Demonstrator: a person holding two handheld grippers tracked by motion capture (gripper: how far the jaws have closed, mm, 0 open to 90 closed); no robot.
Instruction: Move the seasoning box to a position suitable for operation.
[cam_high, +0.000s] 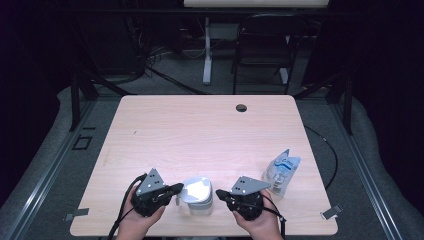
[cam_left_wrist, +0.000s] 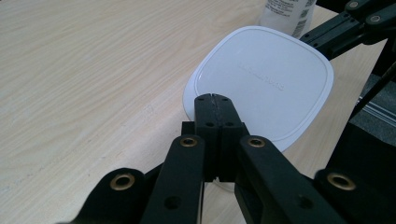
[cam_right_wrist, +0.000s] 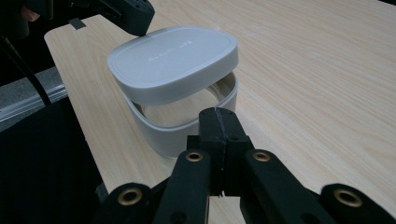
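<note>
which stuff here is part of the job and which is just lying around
In the job:
- white lid, sitting askew on its container
- container between the two tongs
- left tongs, shut
- right tongs, shut

Lying about:
- clear plastic bag at the right
- black grommet hole at the table's far edge
</note>
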